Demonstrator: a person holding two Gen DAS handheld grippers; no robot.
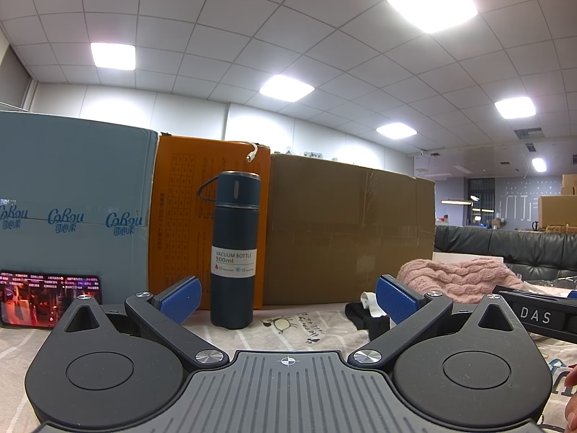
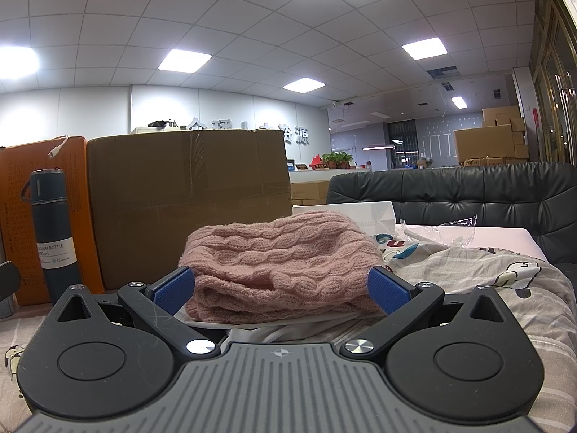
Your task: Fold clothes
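Note:
A folded pink cable-knit sweater (image 2: 277, 263) lies on a white sheet on the cloth-covered table, right in front of my right gripper (image 2: 281, 288). That gripper is open, its blue pads (image 2: 173, 288) on either side of the sweater's near edge, holding nothing. The sweater also shows at the right in the left wrist view (image 1: 458, 278). My left gripper (image 1: 288, 297) is open and empty, low over the table, facing a dark blue vacuum bottle (image 1: 234, 249). A black and white garment (image 1: 366, 312) lies just beyond its right pad (image 1: 395, 297).
A blue carton (image 1: 72, 209), an orange box (image 1: 180, 223) and a brown cardboard box (image 1: 349, 231) line the back of the table. A lit phone (image 1: 47, 297) leans at the left. A black sofa (image 2: 468, 195) stands behind. Clear plastic wrap (image 2: 443, 232) lies at the right.

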